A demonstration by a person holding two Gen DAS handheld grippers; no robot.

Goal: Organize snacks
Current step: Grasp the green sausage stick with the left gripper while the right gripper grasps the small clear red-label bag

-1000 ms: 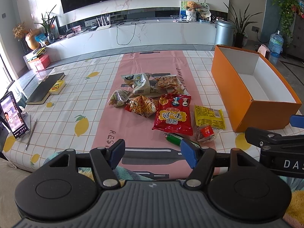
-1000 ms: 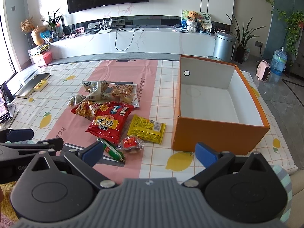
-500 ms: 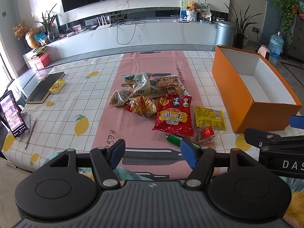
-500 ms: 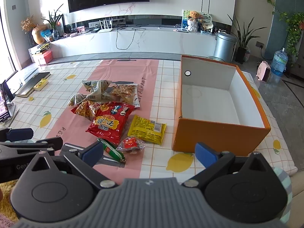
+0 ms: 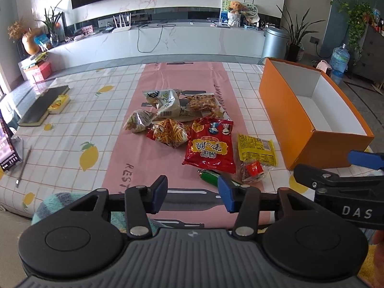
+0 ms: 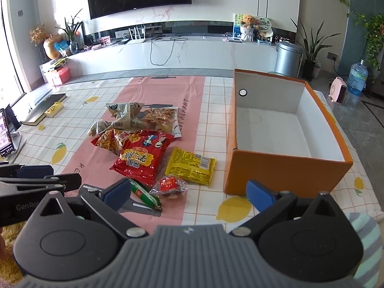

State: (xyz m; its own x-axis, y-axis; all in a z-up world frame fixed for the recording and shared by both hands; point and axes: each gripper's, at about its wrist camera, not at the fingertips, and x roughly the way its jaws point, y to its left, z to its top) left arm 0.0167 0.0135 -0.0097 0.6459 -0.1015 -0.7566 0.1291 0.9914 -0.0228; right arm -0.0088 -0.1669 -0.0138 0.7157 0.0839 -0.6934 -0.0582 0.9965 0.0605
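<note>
On the tablecloth [image 5: 72, 124], snacks [image 5: 192, 132] lie beside the orange box [image 6: 283, 172]; both tools released, holding nothing.

Left gripper [image 5: 193, 195] sits bottom-centre, jaws partly apart (holding nothing); right gripper [image 6: 189, 193] is spread wider, low in frame.

Snack packets [image 5: 208, 150] lie heaped on the pink runner, beside the empty orange box [image 6: 283, 170].

An orange box [image 6: 283, 170], white inside, was seen at 3 o'clock. A red packet [image 6: 141, 158] and yellow packet [image 6: 192, 165] were noted on the pink-striped, lemon-patterned checked surface [image 6: 72, 139].
</note>
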